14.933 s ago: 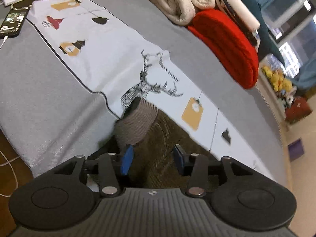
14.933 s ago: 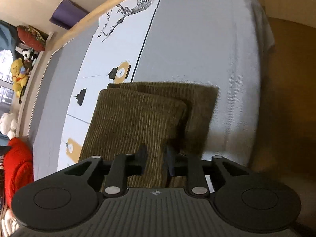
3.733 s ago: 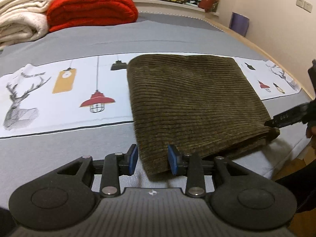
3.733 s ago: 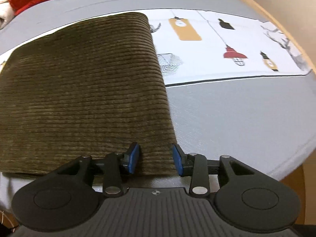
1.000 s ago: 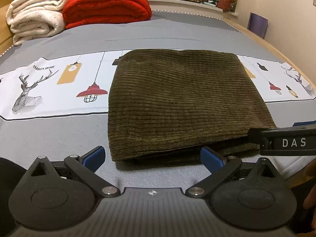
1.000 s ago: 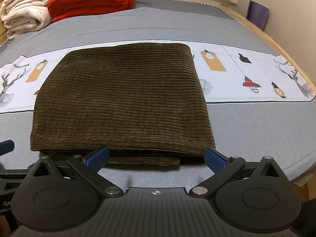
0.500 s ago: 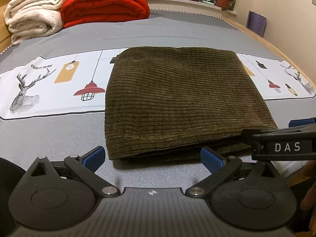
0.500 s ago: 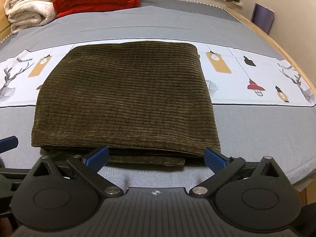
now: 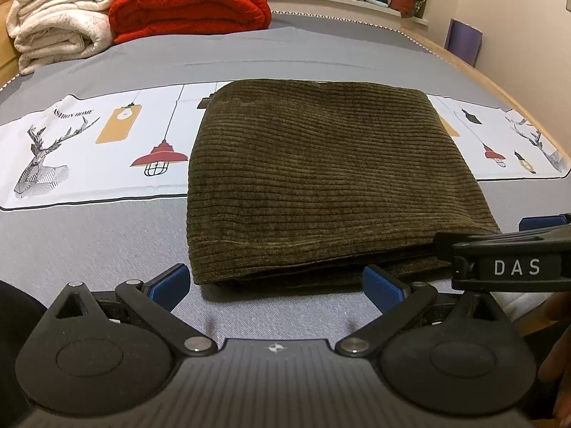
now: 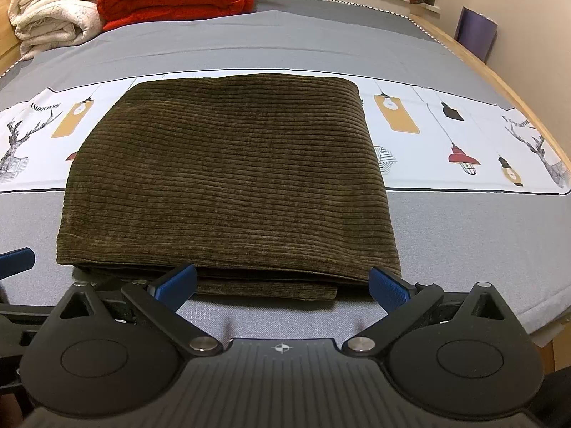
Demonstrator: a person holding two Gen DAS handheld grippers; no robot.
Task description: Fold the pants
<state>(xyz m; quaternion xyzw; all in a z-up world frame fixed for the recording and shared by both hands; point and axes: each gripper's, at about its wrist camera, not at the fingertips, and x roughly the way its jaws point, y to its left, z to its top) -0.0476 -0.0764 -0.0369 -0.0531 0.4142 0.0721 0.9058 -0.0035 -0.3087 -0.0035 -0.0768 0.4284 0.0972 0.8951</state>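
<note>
Both our left gripper (image 9: pixel 274 283) and right gripper (image 10: pixel 283 285), pinching the pants' (image 10: pixel 228 178) near edge 3.7 s ago, now hover spread and empty; the pants lie folded on the bed (image 10: pixel 464 228), the task apparently complete.

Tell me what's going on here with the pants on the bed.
A person with a handheld gripper in each hand is folding brown corduroy pants. They lie in a neat folded rectangle on the grey bedspread, across its white printed strip. The left gripper and right gripper are open at the near edge, holding nothing. The fold looks done.
</note>
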